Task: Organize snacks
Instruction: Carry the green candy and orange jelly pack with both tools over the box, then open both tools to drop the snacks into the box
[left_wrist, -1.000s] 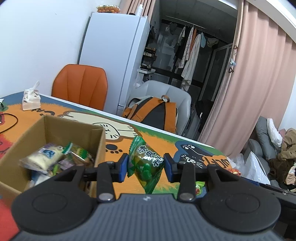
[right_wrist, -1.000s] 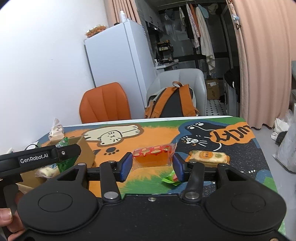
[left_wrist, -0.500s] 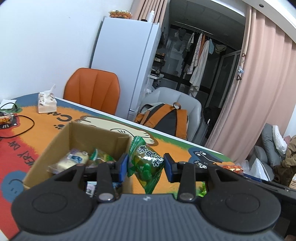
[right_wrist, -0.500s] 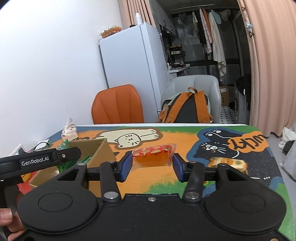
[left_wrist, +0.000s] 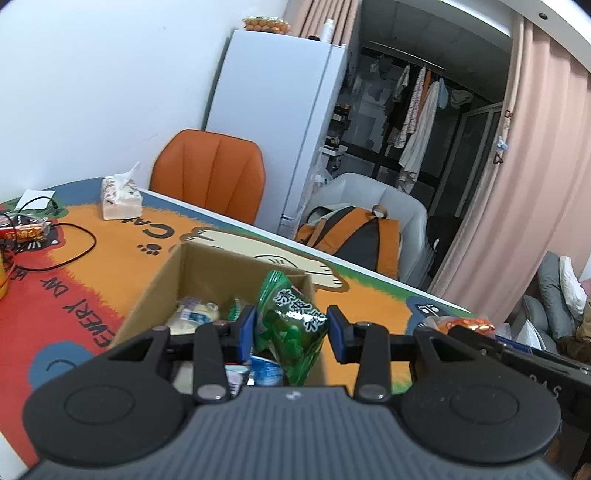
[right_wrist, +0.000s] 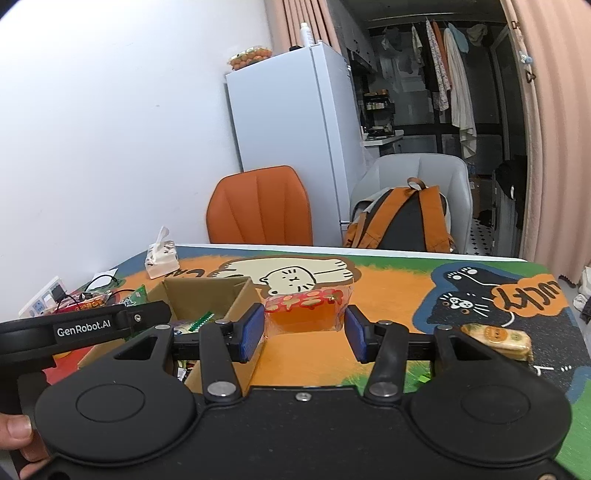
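My left gripper (left_wrist: 291, 334) is shut on a green snack packet (left_wrist: 291, 325) and holds it over the open cardboard box (left_wrist: 207, 266), which has several snack packets inside. My right gripper (right_wrist: 306, 332) is shut on a red and orange snack packet (right_wrist: 306, 314) and holds it above the table, just right of the box (right_wrist: 207, 291). The left gripper's handle (right_wrist: 85, 326) shows at the left of the right wrist view. A yellow snack packet (right_wrist: 496, 336) lies on the table at the right.
The table (right_wrist: 388, 288) has a bright cartoon cat mat. A tissue pack (left_wrist: 120, 199), a black cable (left_wrist: 74, 240) and a red wrapper (left_wrist: 22, 232) lie at the left. An orange chair (right_wrist: 260, 206) and a grey chair with a backpack (right_wrist: 406, 218) stand behind.
Both grippers have moved left toward the box with their packets. The left gripper now holds the green packet over the box opening; the right gripper is nearer the box's right wall.
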